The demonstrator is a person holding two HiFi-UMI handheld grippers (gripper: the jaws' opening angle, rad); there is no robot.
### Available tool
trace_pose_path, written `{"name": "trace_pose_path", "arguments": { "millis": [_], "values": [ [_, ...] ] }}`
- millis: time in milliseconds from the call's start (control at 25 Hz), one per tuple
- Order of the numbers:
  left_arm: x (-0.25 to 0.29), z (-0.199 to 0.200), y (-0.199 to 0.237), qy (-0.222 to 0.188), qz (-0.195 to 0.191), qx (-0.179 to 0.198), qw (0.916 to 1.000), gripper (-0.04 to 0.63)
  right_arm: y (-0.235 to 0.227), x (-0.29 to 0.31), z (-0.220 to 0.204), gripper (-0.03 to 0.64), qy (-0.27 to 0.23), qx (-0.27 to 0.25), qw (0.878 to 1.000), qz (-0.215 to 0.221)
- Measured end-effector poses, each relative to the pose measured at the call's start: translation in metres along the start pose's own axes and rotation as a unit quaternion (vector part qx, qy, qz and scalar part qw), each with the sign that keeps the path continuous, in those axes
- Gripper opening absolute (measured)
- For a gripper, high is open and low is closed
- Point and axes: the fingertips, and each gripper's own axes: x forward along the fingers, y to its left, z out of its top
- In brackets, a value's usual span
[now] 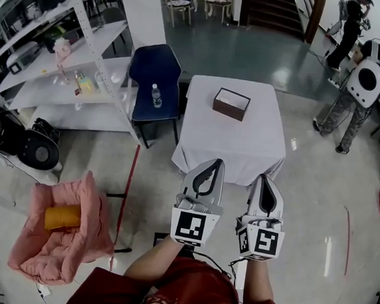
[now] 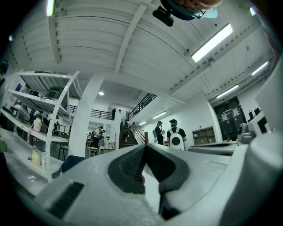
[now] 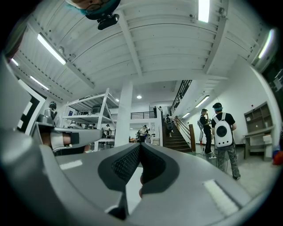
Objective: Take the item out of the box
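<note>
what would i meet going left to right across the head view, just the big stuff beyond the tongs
pink armchair → blue chair → brown box → person with white backpack

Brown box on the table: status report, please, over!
Left gripper and right gripper shut, empty, short of the white-clothed table. Dark brown open box sits on it, untouched. Path looks clear.

The box [image 1: 232,104] is small and dark brown, with an open top and a pale inside. It sits flat on the white worktop [image 1: 242,149], turned a bit, at about 12 o'clock from the middle. I cannot tell what is in it.
</note>
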Motion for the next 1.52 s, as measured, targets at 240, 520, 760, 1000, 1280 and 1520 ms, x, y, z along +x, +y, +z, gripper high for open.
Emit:
{"name": "trace_pose_path", "arguments": {
  "millis": [240,520,760,1000,1280,1520],
  "values": [
    [0.049,-0.008,0.041,-0.003,-0.002,-0.005,1.0000,0.003,0.001,0.063,-0.008,0.002,0.006,-0.003,1.000,-0.002],
    [0.110,-0.020,0.099,-0.003,-0.002,-0.007,1.0000,0.003,0.004,0.148,-0.021,0.002,0.015,-0.003,1.000,-0.007],
    [0.163,-0.029,0.145,0.004,-0.003,-0.008,1.0000,0.003,0.006,0.220,-0.029,0.002,0.022,-0.003,1.000,-0.005],
    [0.205,-0.041,0.187,0.006,-0.003,-0.012,0.9999,0.003,0.012,0.279,-0.040,0.002,0.026,-0.002,1.000,-0.005],
    [0.243,-0.050,0.230,0.004,-0.004,-0.016,0.9999,0.003,0.019,0.337,-0.047,0.002,0.028,-0.008,1.000,-0.005],
    [0.261,-0.057,0.253,0.008,-0.004,-0.024,0.9997,0.003,0.023,0.363,-0.051,0.002,0.028,-0.013,0.999,-0.009]
  ]
}}
